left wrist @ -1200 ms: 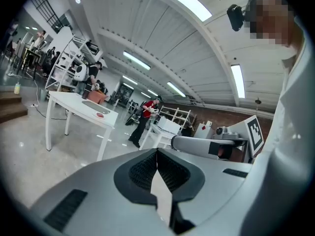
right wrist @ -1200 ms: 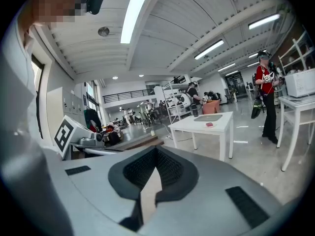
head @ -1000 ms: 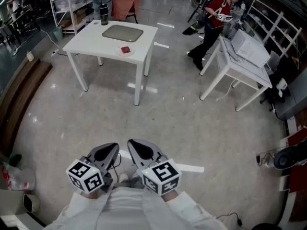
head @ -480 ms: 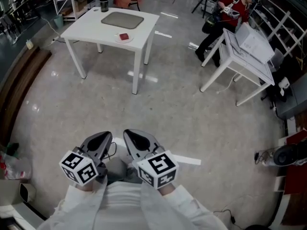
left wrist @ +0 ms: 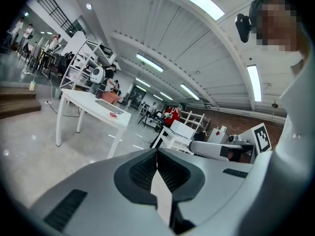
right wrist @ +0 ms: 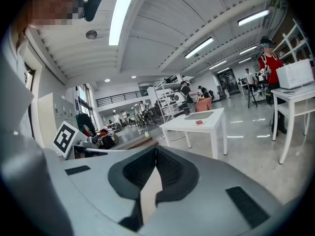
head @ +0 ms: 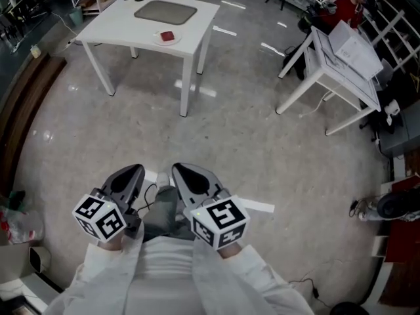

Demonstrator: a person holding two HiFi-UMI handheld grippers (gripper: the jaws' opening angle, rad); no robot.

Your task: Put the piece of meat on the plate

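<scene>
Well apart from the white table (head: 197,28), left gripper (left wrist: 157,152) jaws together, empty, right gripper (right wrist: 155,150) likewise closed, empty.

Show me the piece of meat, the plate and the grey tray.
piece of meat (head: 168,36): head view, its middle.
plate (head: 176,40): head view, bare right rim.
grey tray (head: 165,10): head view, its middle.

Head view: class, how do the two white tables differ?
The left table carries a grey tray and a plate with meat; the right table carries papers. The left table's top looks square; the right table's looks longer. Both are white with thin legs.
</scene>
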